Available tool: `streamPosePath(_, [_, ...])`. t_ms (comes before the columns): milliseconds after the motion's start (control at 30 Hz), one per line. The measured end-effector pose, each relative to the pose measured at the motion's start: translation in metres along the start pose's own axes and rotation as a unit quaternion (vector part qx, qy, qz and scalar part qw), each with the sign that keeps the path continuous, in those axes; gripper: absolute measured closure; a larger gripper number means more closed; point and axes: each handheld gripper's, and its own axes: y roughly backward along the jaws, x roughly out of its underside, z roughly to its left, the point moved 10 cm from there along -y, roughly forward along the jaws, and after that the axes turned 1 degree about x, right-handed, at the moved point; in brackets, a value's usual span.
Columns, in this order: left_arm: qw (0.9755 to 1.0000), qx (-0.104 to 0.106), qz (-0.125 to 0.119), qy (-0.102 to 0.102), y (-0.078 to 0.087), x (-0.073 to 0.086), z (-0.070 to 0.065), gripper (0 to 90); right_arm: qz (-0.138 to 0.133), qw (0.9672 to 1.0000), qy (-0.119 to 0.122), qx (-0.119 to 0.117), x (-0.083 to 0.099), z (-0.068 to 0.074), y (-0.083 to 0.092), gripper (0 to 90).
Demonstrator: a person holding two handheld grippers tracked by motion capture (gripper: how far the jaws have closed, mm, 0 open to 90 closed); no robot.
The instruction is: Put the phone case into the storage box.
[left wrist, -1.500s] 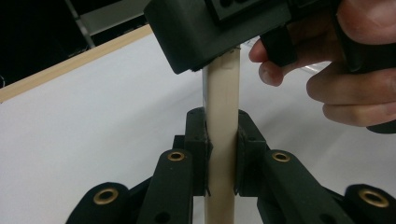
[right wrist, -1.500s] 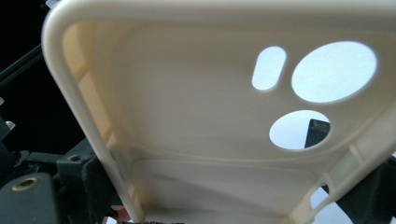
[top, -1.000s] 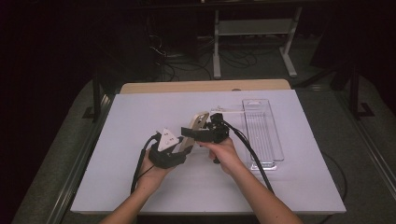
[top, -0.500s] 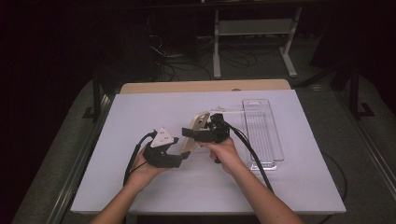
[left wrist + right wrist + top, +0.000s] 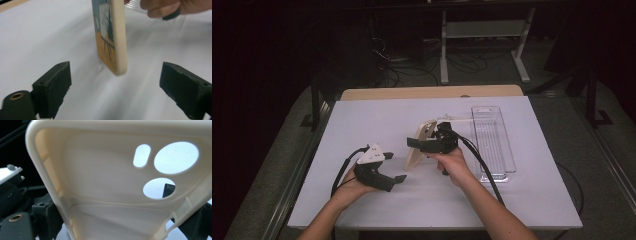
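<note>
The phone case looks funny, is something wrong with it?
Nothing looks broken. The cream phone case has no phone in it and stands tilted on one end on the white table, held by the right tongs. The left tongs have just been opening, nothing between them.

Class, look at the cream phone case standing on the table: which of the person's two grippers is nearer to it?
Right. The right gripper is clamped on the phone case, holding it up on its lower end. The left gripper sits beside the case, jaws open and just widened, nothing between them.
</note>
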Motion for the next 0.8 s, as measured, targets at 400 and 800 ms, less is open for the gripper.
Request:
streamPosePath(400, [0.9997, 0.011, -0.017, 0.017, 0.018, 0.024, -0.001, 2.0, -0.001, 1.0000, 0.006, 0.006, -0.002, -0.001, 0.003, 9.5])
streamPosePath(800, [0.9997, 0.021, -0.007, 0.014, 0.016, 0.036, -0.008, 0.0, -0.004, 0.9997, 0.021, 0.012, -0.008, -0.001, 0.009, 9.6])
